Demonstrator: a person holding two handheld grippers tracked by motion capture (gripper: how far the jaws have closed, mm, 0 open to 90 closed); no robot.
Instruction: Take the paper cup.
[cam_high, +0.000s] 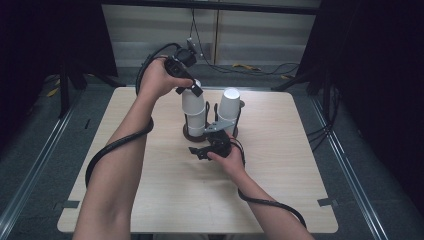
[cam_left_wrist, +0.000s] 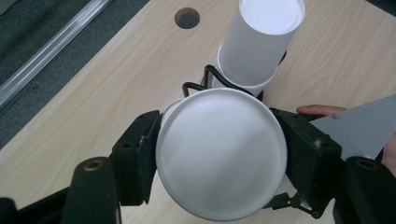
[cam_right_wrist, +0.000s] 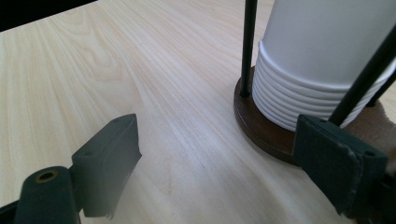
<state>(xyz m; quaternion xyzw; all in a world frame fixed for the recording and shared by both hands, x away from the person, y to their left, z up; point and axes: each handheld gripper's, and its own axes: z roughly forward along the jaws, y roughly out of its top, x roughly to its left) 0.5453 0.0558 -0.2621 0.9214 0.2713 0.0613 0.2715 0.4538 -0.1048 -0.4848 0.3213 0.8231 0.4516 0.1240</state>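
We see the left gripper (cam_left_wrist: 219, 154) clamped from above on the top white paper cup (cam_left_wrist: 220, 154), upside down with its flat round bottom up, sitting on the left stack (cam_high: 193, 112) in a black wire cup holder (cam_high: 210, 131) at the middle of the light wooden table (cam_high: 150, 200). A second inverted white stack (cam_high: 229, 109) stands just beside it. Our right gripper (cam_right_wrist: 215, 163) rests low at the holder's brown round base (cam_right_wrist: 266, 133), jaws wide apart, holding nothing.
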